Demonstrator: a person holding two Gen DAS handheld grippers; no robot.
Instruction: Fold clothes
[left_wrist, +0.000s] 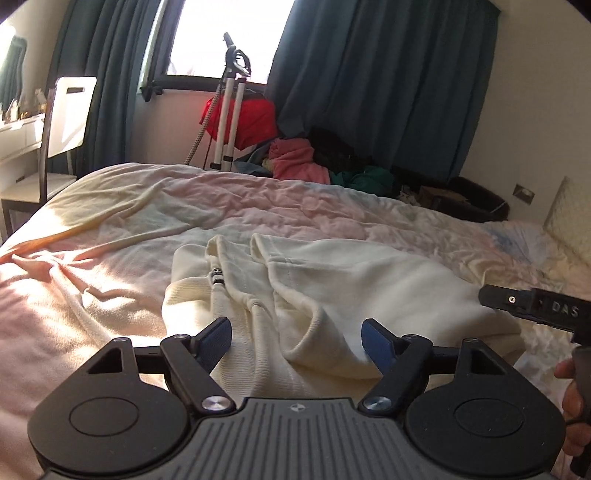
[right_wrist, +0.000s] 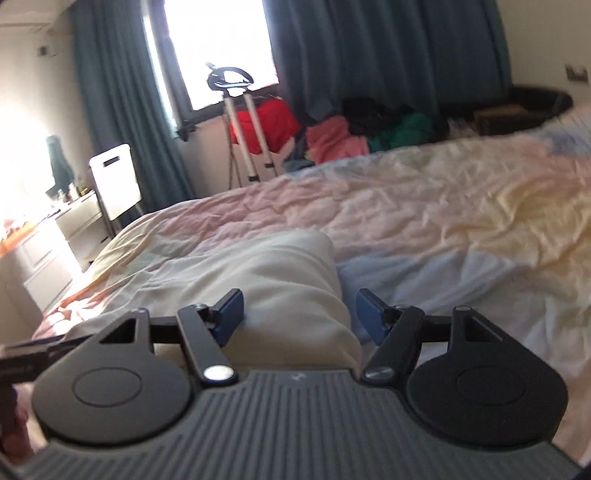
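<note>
Broadly, a bed (left_wrist: 110, 229) with a rumpled pink and cream duvet fills both views, and teal curtains (left_wrist: 369, 74) hang on either side of a bright window behind it. Against that far wall sits a heap of clothes (left_wrist: 299, 158) in red, pink, black and green, with a white stand (left_wrist: 231, 122) upright just beside it. A white chair (left_wrist: 70, 114) stands at the left, next to a pale dresser.

On the duvet lies a cream sweatshirt (left_wrist: 332, 288), partly folded, its ribbed hem and a cuff nearest the left gripper (left_wrist: 296, 338). That gripper's jaws are spread wide over the hem, holding nothing. The right gripper (right_wrist: 300, 314) is at the garment's right edge; its jaws are likewise apart, with a folded edge of the sweatshirt (right_wrist: 288, 280) between them, ungripped.
</note>
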